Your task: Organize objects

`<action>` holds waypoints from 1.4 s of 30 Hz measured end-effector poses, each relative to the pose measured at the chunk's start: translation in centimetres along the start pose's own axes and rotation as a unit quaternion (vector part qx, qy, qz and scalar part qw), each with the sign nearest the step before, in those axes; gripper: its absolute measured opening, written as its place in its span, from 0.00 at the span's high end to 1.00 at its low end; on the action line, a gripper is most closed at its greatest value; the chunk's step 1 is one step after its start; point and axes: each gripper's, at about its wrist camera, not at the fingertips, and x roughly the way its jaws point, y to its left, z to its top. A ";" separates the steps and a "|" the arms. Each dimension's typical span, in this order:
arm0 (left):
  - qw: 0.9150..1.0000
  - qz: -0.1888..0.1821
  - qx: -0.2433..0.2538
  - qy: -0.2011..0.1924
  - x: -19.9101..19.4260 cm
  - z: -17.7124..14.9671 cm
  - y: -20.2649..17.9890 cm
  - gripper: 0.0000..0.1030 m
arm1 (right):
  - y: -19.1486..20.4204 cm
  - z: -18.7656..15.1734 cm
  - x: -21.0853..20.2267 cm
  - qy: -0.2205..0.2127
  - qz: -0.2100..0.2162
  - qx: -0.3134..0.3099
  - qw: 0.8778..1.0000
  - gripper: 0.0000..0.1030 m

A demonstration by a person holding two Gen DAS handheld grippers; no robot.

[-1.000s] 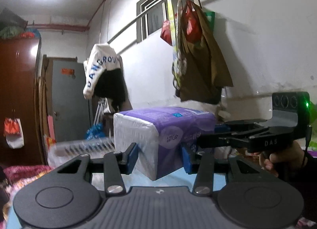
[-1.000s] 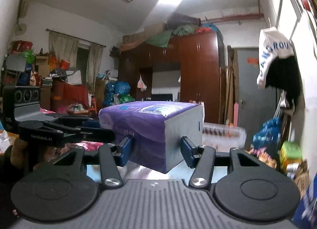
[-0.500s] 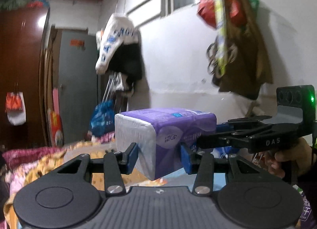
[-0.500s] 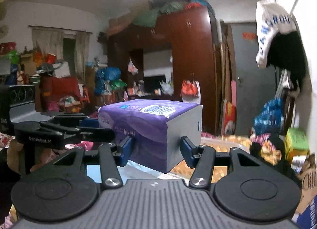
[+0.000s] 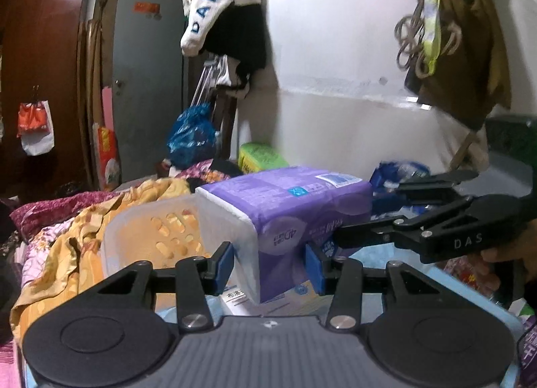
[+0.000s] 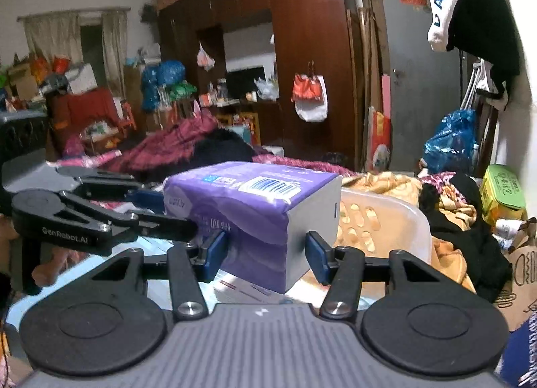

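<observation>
Both hand-held grippers, left (image 5: 268, 265) and right (image 6: 265, 255), are clamped on opposite corners of a purple tissue pack (image 5: 295, 206), carried just above a translucent basket (image 5: 151, 237) on the bed. Being light, soft and plastic-slick, it is judged best pinched at its firmer corners.

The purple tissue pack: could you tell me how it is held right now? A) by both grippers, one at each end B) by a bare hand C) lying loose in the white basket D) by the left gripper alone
A: the left gripper and right gripper each clamp a corner of the purple tissue pack, carried in front of the white basket.
</observation>
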 end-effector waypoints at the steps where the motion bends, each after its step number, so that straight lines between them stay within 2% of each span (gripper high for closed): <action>1: 1.000 0.005 -0.001 0.011 0.5 0.2 0.0 0.52 | 0.1 0.1 0.3 0.012 -0.005 -0.005 1.000 0.46; 3: 1.000 0.022 0.006 0.015 0.6 0.0 -0.1 0.52 | 0.3 0.4 0.8 0.034 -0.013 -0.013 0.999 0.46; 4: 0.999 0.039 0.013 0.007 0.3 0.0 -0.3 0.48 | 0.4 0.4 0.5 0.030 -0.028 -0.019 0.999 0.45; 5: 0.999 0.051 0.016 -0.004 -0.2 0.0 -0.4 0.37 | 0.4 0.5 0.2 0.023 -0.044 -0.019 0.999 0.34; 6: 0.998 0.056 0.017 -0.015 -1.0 -0.1 -0.4 0.30 | 0.4 0.5 -0.3 0.013 -0.057 -0.020 0.998 0.15; 7: 0.998 0.058 0.017 -0.029 -1.9 -0.1 -0.4 0.21 | 0.5 0.4 -1.2 -0.003 -0.075 -0.023 0.997 0.05; 8: 0.997 0.059 0.018 -0.043 -2.9 -0.3 -0.5 0.17 | 0.7 0.2 -2.1 -0.016 -0.089 -0.026 0.996 0.04; 10: 0.996 0.060 0.016 -0.067 -5.5 -1.1 -0.9 0.16 | 1.3 -0.3 -4.4 -0.046 -0.105 -0.021 0.993 0.00; 13: 0.994 0.063 0.000 -0.092 -9.4 -3.3 -1.6 0.15 | 2.1 -2.4 -7.9 -0.091 -0.100 0.000 0.991 0.00; 15: 0.992 0.068 -0.015 -0.103 -12.0 -5.4 -2.2 0.15 | 3.4 -5.2 -10.3 -0.118 -0.096 0.023 0.988 0.00; 18: 0.988 0.089 -0.021 -0.128 -15.4 -8.9 -3.3 0.15 | 5.9 -8.5 -12.1 -0.123 -0.081 0.038 0.988 0.00; 20: 0.985 0.093 -0.023 -0.142 -17.1 -11.5 -4.2 0.15 | 8.6 -10.8 -13.0 -0.121 -0.094 0.040 0.987 0.00; 25: 0.976 0.108 -0.065 -0.178 -20.2 -17.4 -5.0 0.15 | 15.2 -14.6 -14.8 -0.165 -0.092 0.000 0.982 0.00; 30: 0.970 0.127 -0.069 -0.194 -21.0 -20.2 -5.7 0.15 | 18.7 -16.4 -14.4 -0.177 -0.067 -0.062 0.980 0.00; 33: 0.973 0.118 -0.062 -0.188 -20.6 -20.8 -6.2 0.15 | 19.7 -16.5 -13.3 -0.162 -0.047 -0.075 0.983 0.00; 38: 0.975 0.112 -0.058 -0.185 -19.8 -22.1 -6.3 0.15 | 20.6 -16.5 -11.9 -0.154 -0.051 -0.082 0.983 0.01; 41: 0.976 0.105 -0.060 -0.181 -19.2 -22.7 -6.0 0.21 | 20.9 -16.5 -11.5 -0.153 -0.052 -0.080 0.984 0.15; 42: 0.976 0.104 -0.060 -0.180 -19.2 -22.9 -5.9 0.22 | 21.1 -16.7 -11.5 -0.150 -0.048 -0.080 0.984 0.22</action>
